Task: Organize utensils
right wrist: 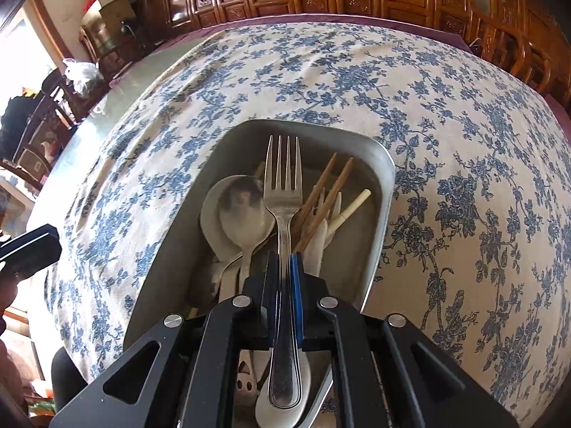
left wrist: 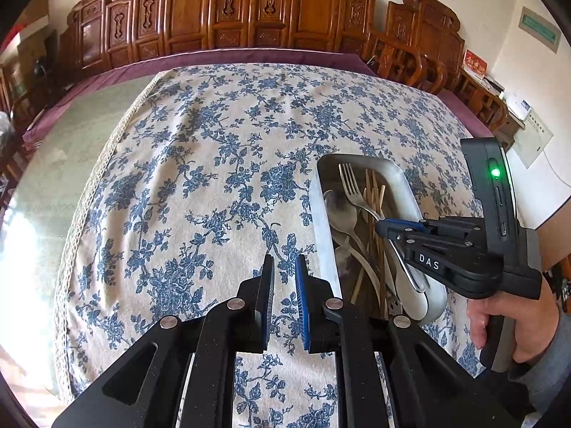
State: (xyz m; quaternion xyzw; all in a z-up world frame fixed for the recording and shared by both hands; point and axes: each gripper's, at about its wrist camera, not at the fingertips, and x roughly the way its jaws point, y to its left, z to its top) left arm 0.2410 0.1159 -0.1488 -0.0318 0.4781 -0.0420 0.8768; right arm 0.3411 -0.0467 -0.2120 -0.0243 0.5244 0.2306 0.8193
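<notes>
The likeliest slip from here is the fork (right wrist: 283, 192) pivoting in the right claw (right wrist: 284, 267) — it is pinched across its narrow neck only, tines reaching far out front and the heavier handle hanging back behind the pads, so a quick swing could let it rotate or slide out. Its tines also hover just above the metal spoon (right wrist: 246, 207) and the wooden chopsticks (right wrist: 323, 196), and a low pass might snag them and drag the heap around inside the metal tray (right wrist: 228, 149). The right claw is clamped on that fork, which runs straight along its fingers, centred between them, over the tray. The left claw (left wrist: 284, 278) sits slightly parted and holding nothing, above the floral tablecloth (left wrist: 200, 135) on the bench, just beside the tray's left wall.
</notes>
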